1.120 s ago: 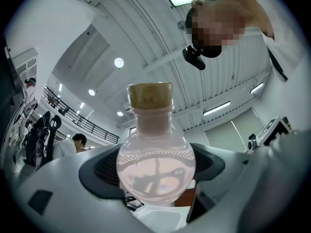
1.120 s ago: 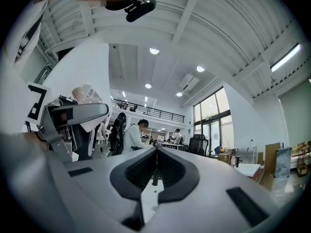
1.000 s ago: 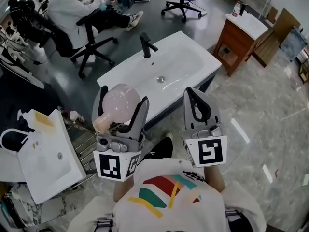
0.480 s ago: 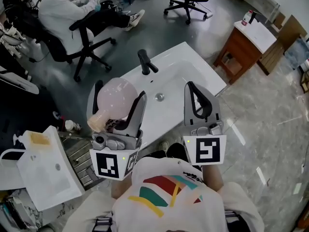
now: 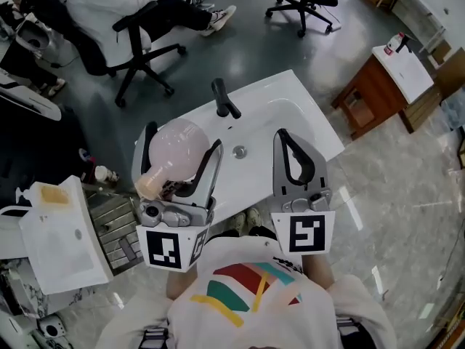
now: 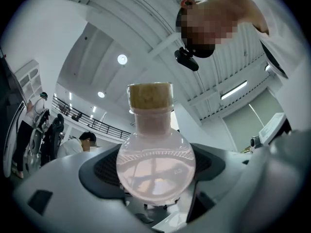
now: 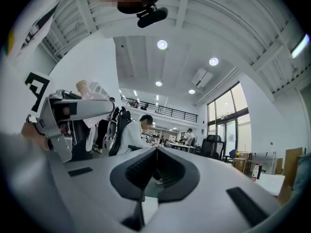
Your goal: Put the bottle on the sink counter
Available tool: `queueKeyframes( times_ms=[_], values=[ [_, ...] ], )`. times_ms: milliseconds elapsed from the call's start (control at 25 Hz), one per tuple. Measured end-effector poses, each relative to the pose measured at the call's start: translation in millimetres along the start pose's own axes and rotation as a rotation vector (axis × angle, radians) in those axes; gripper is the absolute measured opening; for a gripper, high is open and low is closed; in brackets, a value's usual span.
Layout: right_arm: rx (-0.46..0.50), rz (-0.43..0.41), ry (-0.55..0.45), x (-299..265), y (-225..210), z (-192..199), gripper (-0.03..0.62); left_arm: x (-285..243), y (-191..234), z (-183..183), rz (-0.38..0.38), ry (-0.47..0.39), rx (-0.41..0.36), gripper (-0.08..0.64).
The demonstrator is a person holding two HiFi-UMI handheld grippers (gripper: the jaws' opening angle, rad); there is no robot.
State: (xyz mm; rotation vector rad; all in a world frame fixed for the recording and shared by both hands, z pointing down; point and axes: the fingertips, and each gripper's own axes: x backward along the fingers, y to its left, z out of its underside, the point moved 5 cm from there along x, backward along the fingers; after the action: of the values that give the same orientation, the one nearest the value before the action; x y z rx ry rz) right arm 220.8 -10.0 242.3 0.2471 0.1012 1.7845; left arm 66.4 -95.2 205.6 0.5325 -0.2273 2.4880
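Being pinched across its round belly by the left gripper (image 5: 183, 141), the pink corked bottle (image 5: 176, 150) is held in the air with its neck slanted back toward the person, while the right gripper (image 7: 156, 150) beside it is pressed together on nothing. The bottle is judged to be glass, so light, stiff, smooth and breakable; the belly should be squeezed gently and the base lowered softly. Beyond, the white desk (image 5: 309, 118) with the sink and black tap (image 5: 224, 99) is seen, and its flat rim is the likely resting place.

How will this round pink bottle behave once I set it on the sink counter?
The bottle has a globe-shaped body, so it will probably roll or tip unless stood carefully. It looks like smooth glass: likely slippery, and breakable on the hard sink counter. The left gripper grips its widest part, so release gently.
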Motion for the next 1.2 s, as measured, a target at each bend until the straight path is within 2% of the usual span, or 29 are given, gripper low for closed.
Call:
queueKeyframes(
  times_ms=[480,1200],
  values=[
    [-0.04,-0.146,-0.043,-29,3,7,0.012,-8,1,8,-0.108,0.056,-0.068,0.417],
    [-0.047,-0.399,-0.118,-67,62,-10,0.012,31,39,-12,-0.344,0.115,-0.203,0.417]
  ],
)
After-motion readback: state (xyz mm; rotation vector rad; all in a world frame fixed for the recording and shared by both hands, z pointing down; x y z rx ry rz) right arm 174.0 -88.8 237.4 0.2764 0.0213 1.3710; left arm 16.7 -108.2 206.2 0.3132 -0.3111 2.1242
